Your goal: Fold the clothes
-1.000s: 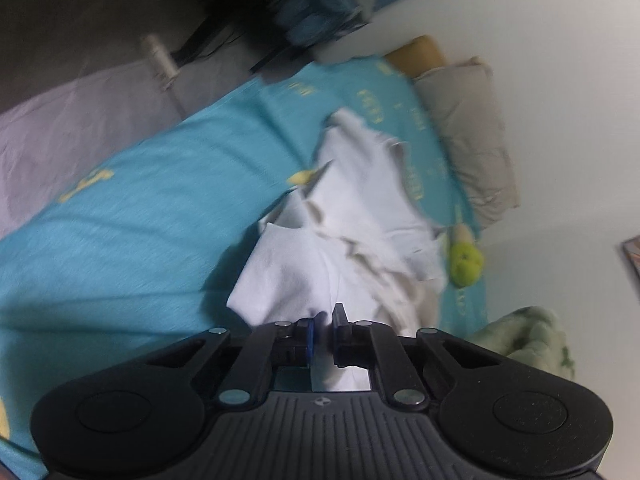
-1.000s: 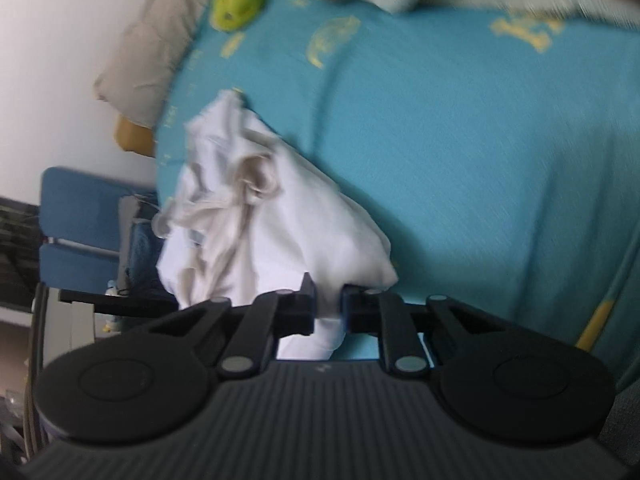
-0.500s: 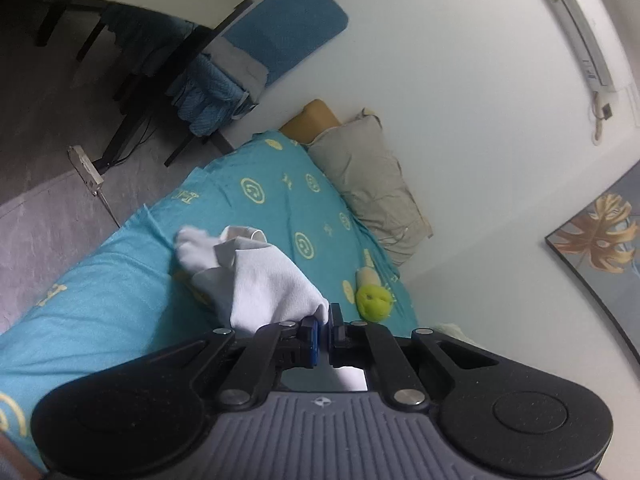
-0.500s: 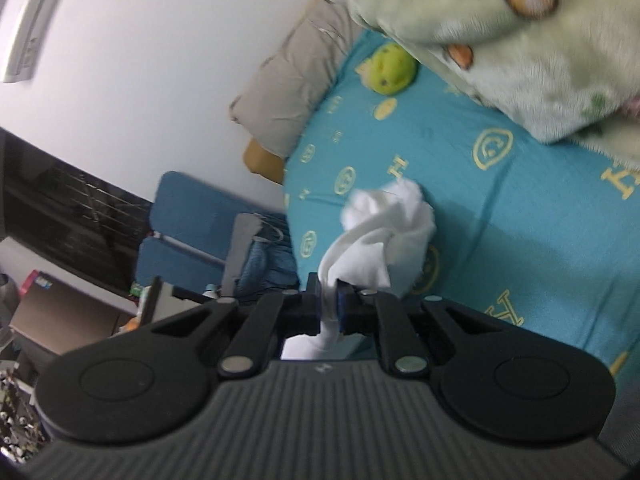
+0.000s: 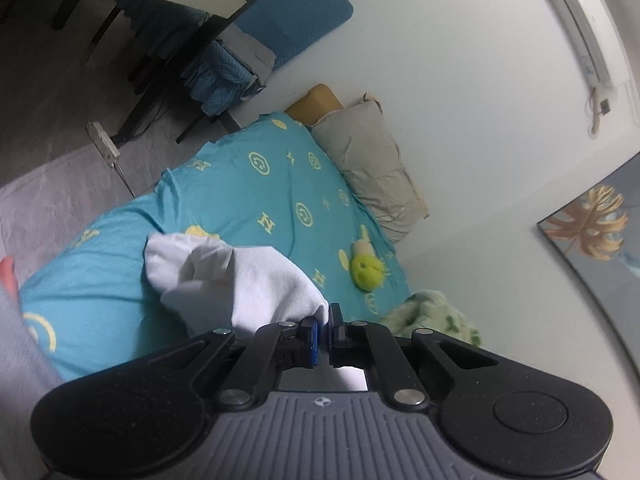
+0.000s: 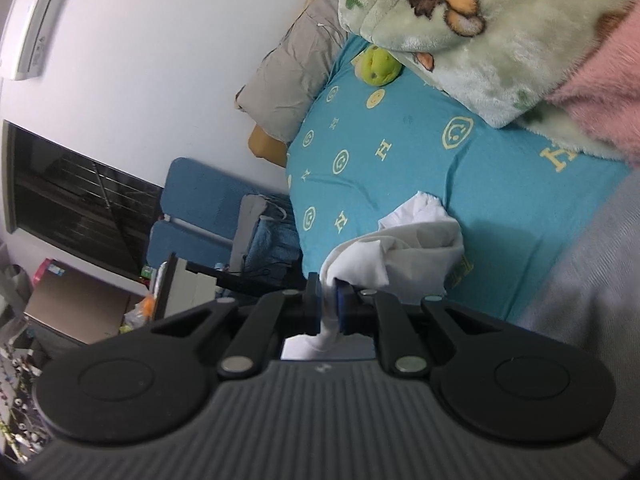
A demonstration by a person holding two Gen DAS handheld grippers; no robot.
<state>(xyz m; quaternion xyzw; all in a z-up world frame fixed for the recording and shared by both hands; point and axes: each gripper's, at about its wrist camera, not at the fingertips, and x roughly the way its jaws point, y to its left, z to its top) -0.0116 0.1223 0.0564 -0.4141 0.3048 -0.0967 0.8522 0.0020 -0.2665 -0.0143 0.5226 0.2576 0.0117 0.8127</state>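
White garment hangs bunched between the two tools, lifted clear of the bed, its loose end drooping toward the sheet. Nearest the lens, the left gripper has its jaws pinched almost fully together on an edge of the cloth; the right gripper is likewise nearly closed, with a strip of white fabric squeezed between its blue pads and trailing down behind them. In the right wrist view the garment shows as a crumpled mass with a rolled hem or sleeve, hard to say which.

It looks light, soft and limp, so it will sag wherever it is unsupported and will not hold a crease until laid flat. Thin cloth in narrow pads could slip under a sharp tug. Judging by the bunching, better holds would be two corners of one edge, shoulders or hem, spread well apart so the body drops open.

Below lies the turquoise bedsheet with yellow motifs. Farther off sit a green plush toy, a beige pillow against the wall, and a green fleece blanket.
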